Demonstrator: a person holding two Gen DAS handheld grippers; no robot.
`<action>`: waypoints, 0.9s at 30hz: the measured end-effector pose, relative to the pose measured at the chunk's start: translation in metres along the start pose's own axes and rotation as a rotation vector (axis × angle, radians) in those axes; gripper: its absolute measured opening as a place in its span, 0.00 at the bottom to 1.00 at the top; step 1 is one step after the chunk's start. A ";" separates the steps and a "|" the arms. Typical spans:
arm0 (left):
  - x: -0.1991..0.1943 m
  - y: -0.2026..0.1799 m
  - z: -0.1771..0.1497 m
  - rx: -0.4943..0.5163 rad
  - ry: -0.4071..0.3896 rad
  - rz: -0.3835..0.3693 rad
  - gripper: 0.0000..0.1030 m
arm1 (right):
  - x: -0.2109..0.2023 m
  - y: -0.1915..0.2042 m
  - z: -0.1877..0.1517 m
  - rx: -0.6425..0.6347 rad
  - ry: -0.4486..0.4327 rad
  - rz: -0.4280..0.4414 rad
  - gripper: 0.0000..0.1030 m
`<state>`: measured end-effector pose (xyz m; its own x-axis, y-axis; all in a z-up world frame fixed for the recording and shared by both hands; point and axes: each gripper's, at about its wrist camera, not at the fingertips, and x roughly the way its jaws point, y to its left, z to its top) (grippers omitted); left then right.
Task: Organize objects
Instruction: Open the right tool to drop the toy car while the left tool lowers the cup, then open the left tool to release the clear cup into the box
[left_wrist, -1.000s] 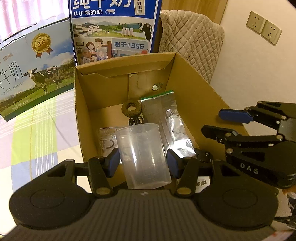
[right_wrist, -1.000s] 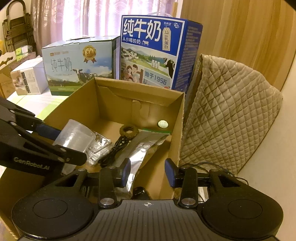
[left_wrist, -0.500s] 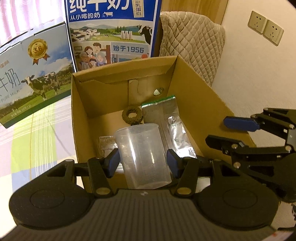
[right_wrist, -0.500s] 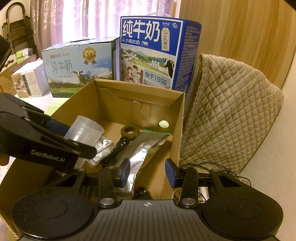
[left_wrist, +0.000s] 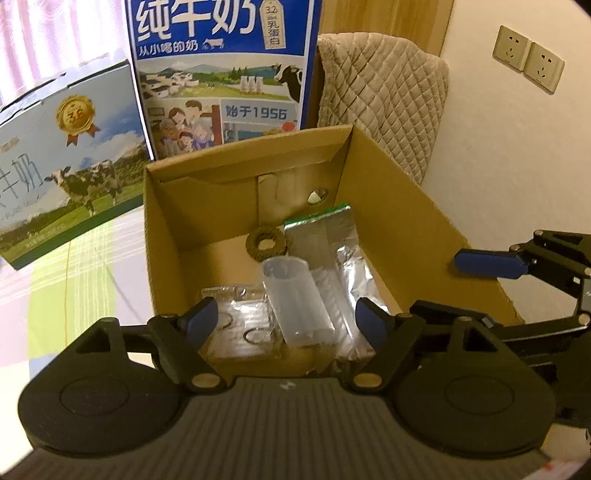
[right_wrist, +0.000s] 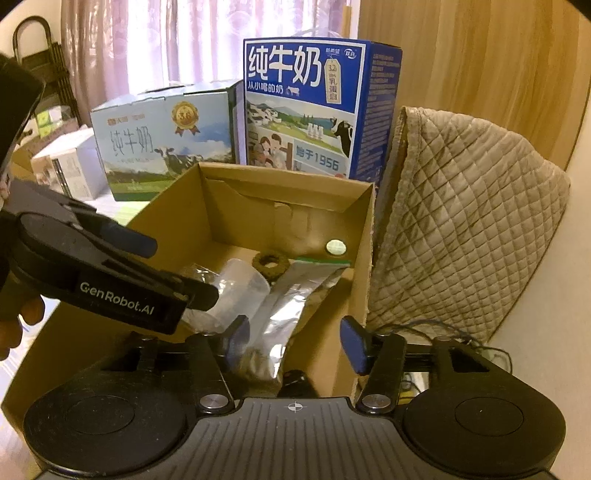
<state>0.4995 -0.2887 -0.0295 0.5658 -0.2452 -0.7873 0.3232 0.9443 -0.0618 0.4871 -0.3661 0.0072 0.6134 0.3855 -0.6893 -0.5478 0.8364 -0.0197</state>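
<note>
**The cup is in the box now**

The clear plastic cup (left_wrist: 297, 301) is lying on its side inside the cardboard box (left_wrist: 391, 206), with its open end pointing toward the far wall. It is resting partly on the shiny foil bag (left_wrist: 341, 258) and right beside a clear packet with rings in it (left_wrist: 236, 325). A brown ring (left_wrist: 266, 243) is sitting just behind the cup.

The left hand-held gripper (left_wrist: 284, 325) is hovering over the near edge of the box. Its fingers are spread wide and are holding nothing; the cup is lying free between and below them. The right hand-held gripper (right_wrist: 293, 343) is waiting over the near right side of the box, also wide open and holding nothing.

So this piece of the job is looking done: the cup is put away with the other small things. I cannot tell if more things are waiting outside the box. Two milk cartons (right_wrist: 303, 110) are standing behind it on the tabletop (left_wrist: 74, 280), and a quilted cover (right_wrist: 461, 206) is beside it.
</note>
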 end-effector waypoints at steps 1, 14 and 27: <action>-0.002 0.001 -0.001 -0.006 0.001 0.001 0.78 | -0.001 0.001 0.000 0.006 -0.001 0.003 0.54; -0.037 0.010 -0.007 -0.047 -0.035 0.021 0.89 | -0.028 0.009 -0.010 0.078 -0.035 0.026 0.73; -0.082 0.016 -0.030 -0.103 -0.075 0.021 0.93 | -0.069 0.021 -0.023 0.164 -0.068 0.066 0.75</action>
<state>0.4354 -0.2472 0.0159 0.6278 -0.2373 -0.7413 0.2335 0.9659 -0.1115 0.4200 -0.3837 0.0372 0.6193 0.4620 -0.6349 -0.4909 0.8589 0.1461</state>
